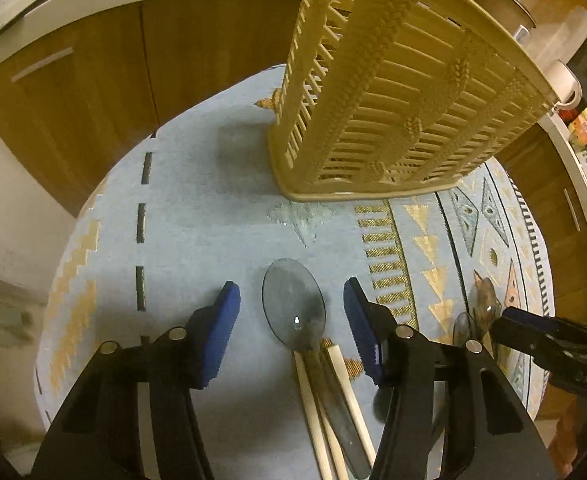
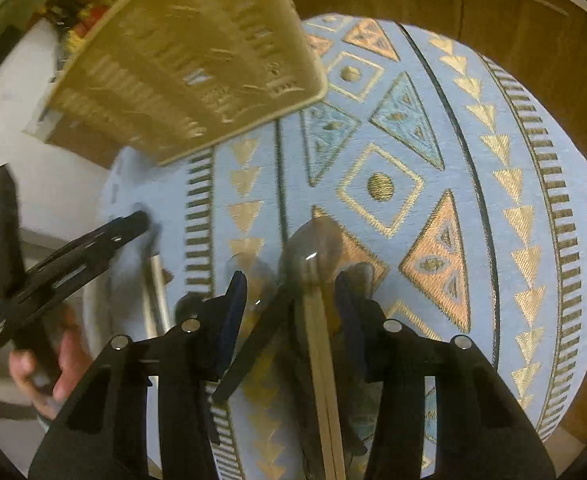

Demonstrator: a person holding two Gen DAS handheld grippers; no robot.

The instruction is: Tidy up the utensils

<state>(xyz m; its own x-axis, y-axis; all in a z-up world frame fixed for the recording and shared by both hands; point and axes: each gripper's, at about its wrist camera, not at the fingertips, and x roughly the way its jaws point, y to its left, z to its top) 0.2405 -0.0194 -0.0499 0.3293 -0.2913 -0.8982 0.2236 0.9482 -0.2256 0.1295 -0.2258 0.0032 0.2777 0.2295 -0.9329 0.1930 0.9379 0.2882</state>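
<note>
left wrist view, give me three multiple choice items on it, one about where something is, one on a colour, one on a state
1. Where does the spoon lie?
A. inside the basket
B. on the cloth between the left gripper's fingers
C. on the white counter

2. What colour are the pads on the left gripper?
A. blue
B. red
C. green

3. How does the left gripper stand?
A. shut on the spoon
B. shut on the chopsticks
C. open, touching nothing

Answers:
1 B: the spoon's bowl rests on the blue patterned cloth, nearer than the beige basket.
2 A: both pads are plainly blue against the black fingers.
3 C: cloth shows on each side of the spoon and the chopsticks between the wide-apart pads.
</note>
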